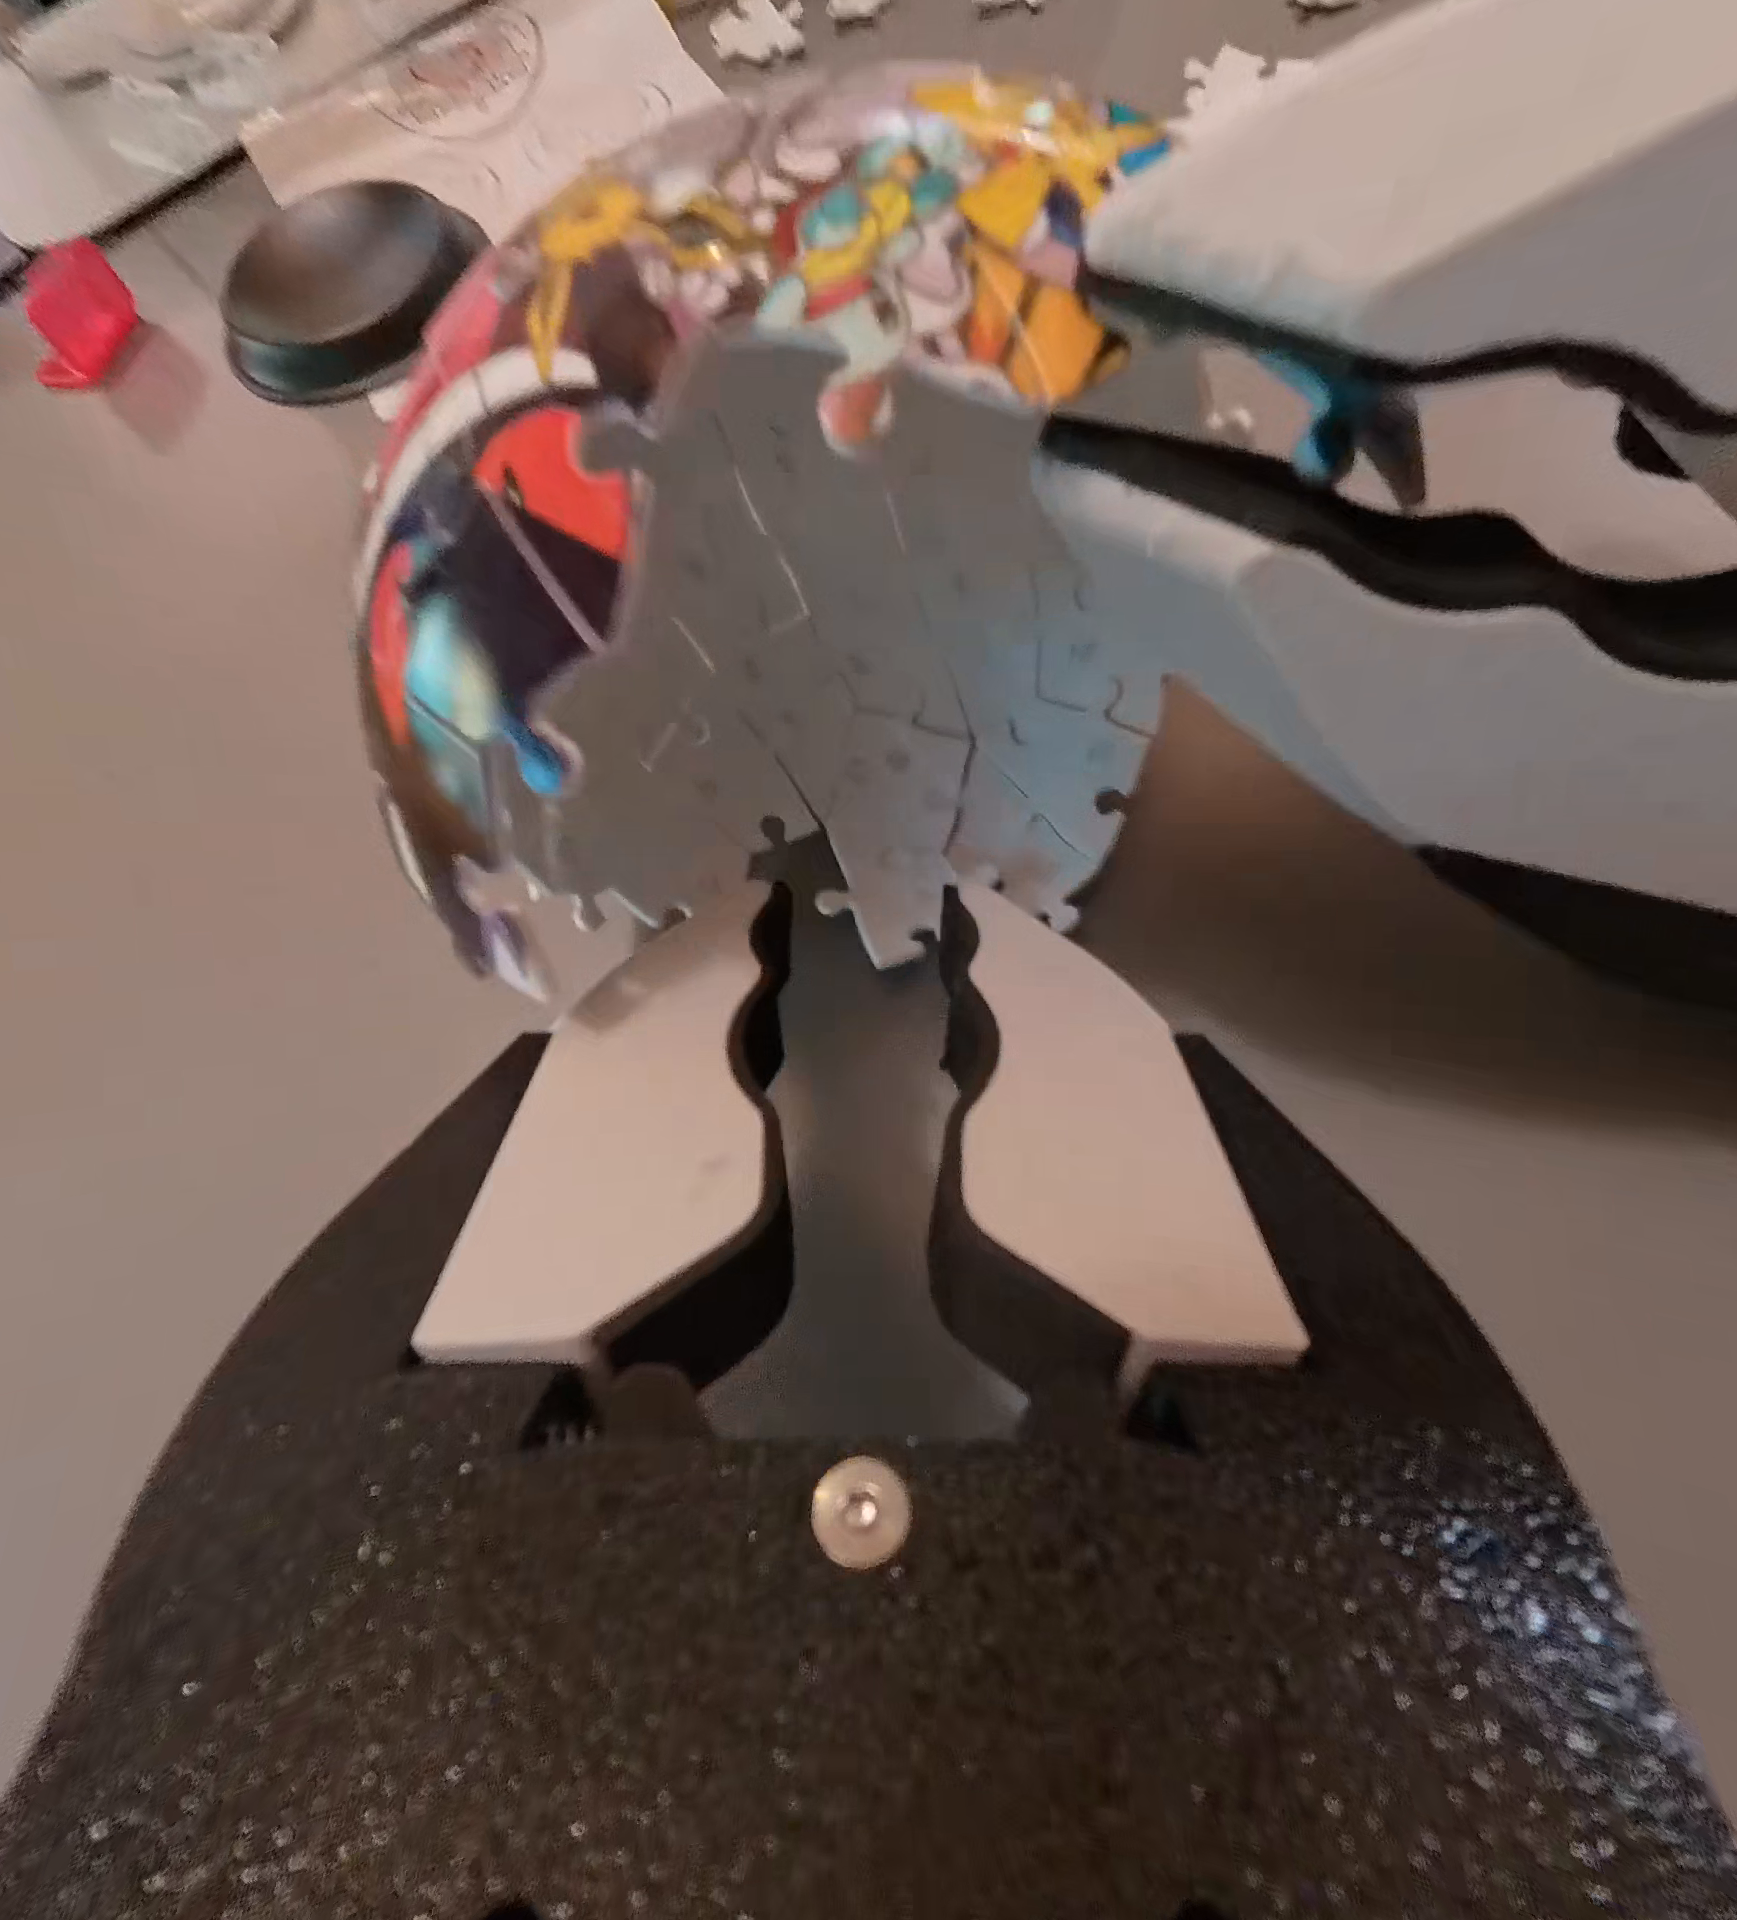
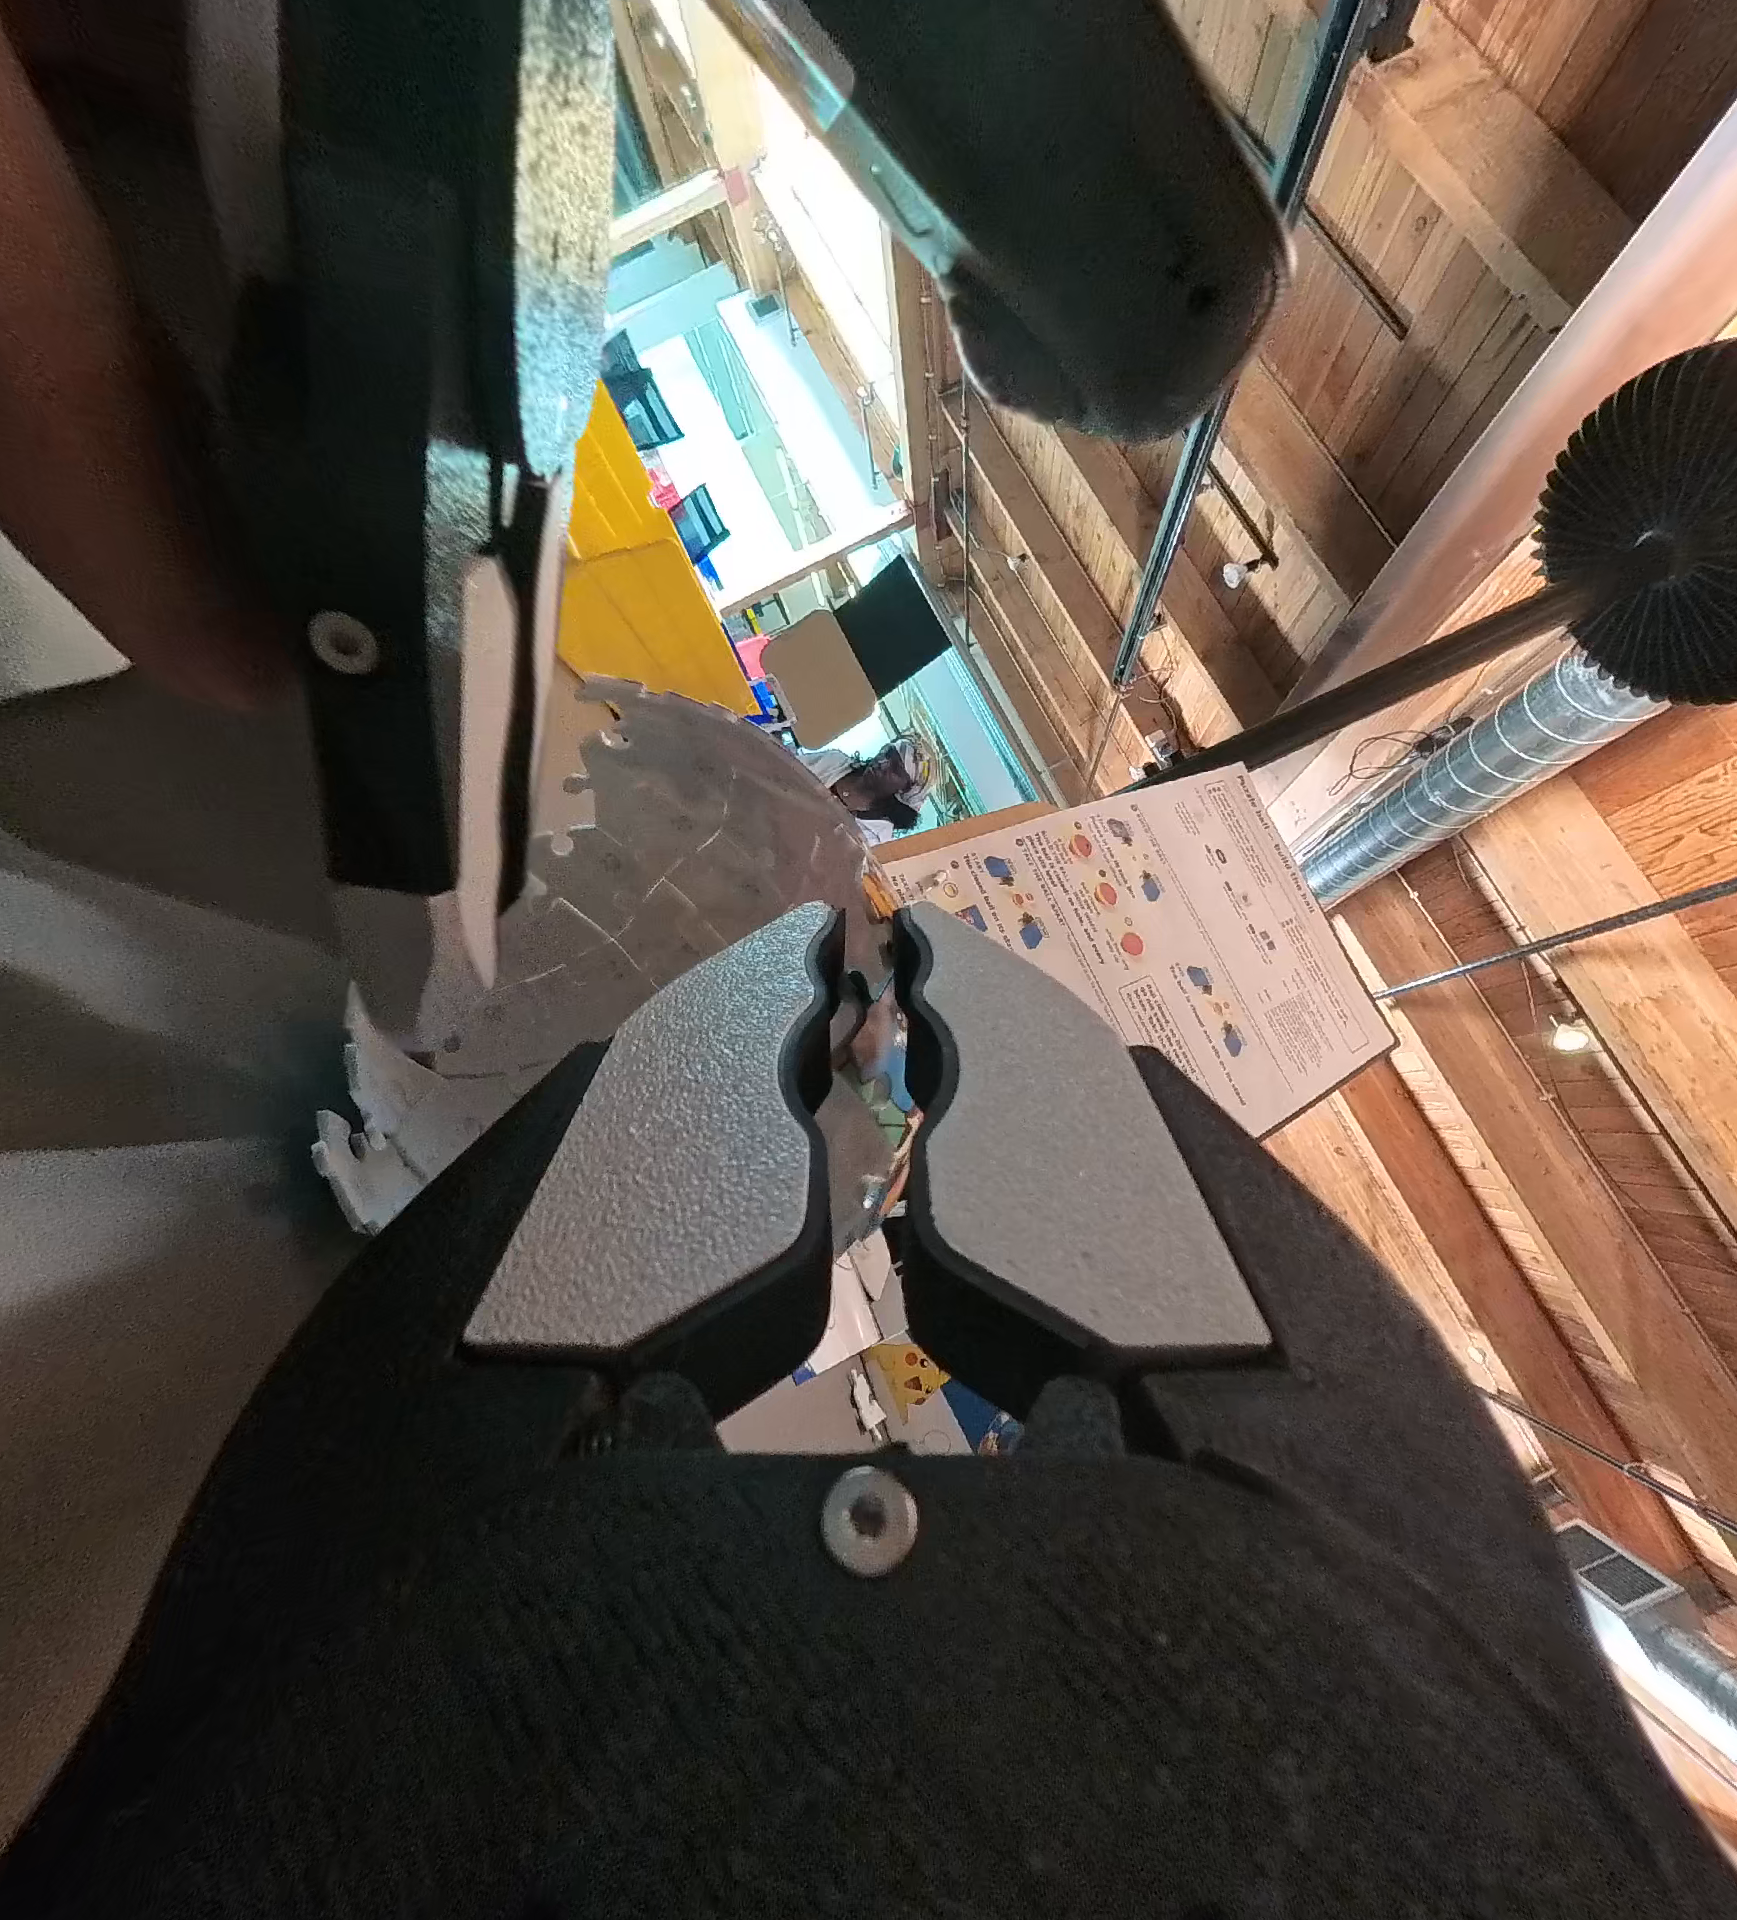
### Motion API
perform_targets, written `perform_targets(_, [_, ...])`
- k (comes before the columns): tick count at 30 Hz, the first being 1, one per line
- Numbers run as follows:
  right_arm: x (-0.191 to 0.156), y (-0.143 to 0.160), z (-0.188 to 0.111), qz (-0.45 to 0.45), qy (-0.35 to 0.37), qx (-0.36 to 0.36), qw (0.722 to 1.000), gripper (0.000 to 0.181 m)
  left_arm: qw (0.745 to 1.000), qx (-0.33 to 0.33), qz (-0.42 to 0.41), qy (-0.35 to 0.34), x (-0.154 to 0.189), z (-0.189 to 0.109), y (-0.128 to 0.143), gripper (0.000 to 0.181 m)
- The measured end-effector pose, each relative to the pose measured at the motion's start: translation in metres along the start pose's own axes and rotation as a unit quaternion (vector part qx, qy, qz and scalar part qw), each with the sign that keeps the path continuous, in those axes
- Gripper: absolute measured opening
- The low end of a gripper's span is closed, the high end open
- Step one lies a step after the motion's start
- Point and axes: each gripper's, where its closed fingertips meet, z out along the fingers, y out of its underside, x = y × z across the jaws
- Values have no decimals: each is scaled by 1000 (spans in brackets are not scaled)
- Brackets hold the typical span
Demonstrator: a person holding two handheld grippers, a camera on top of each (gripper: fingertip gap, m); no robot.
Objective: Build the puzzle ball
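The half-built puzzle ball (image 1: 843, 623) is an open shell, grey on the inside and brightly printed on the outside, held in the air over the table. My left gripper (image 1: 869, 925) is shut on its lower jagged edge. My right gripper (image 1: 1082, 353) reaches in from the right and is clamped on the shell's upper right rim. In the right wrist view the right gripper (image 2: 869, 935) pinches the rim, with the grey shell (image 2: 677, 831) beyond it. The left gripper (image 2: 490, 914) grips the shell's far edge at the upper left.
On the pale table (image 1: 116, 831) behind the ball stand a round black stand (image 1: 344, 291) and a small red block (image 1: 85, 312). Loose puzzle pieces (image 1: 770, 31) and paper sheets (image 1: 531, 94) lie farther back. An instruction sheet (image 2: 1155, 935) stands upright beyond the ball. The grippers' ends are close to 9 cm from one another.
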Motion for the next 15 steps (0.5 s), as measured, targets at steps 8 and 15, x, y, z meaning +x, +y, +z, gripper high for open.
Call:
perform_targets(8, [0,0,0,2,0,0,1000,9,998,-20,25,47,12,1,8,31])
perform_targets(15, [2,2,1,10,3,-5,1000,8,988,29,146,44,16,-2,2,38])
